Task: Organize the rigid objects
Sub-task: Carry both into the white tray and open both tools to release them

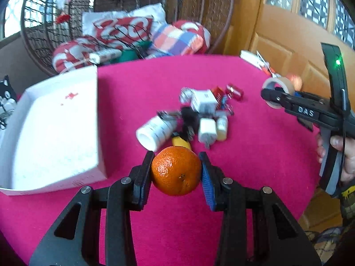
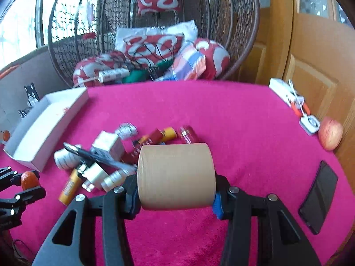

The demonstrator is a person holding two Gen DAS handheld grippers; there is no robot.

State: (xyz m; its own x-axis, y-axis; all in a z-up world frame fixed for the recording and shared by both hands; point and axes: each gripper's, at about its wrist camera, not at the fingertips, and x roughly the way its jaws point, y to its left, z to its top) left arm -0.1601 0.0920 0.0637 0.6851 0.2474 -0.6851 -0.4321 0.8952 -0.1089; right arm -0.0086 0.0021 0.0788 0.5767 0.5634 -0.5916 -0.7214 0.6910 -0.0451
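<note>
Left gripper pinched orange, nearer white box lying left; right gripper clamped tape roll, axis crosswise.

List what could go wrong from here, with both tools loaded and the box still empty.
1. The left tool pinches the round tangerine only at its sides; it could roll out on the way to the white box.
2. The right tool grips the wide tape roll, which hides the pile of bottles from its camera; lowering blind could scatter them.
</note>
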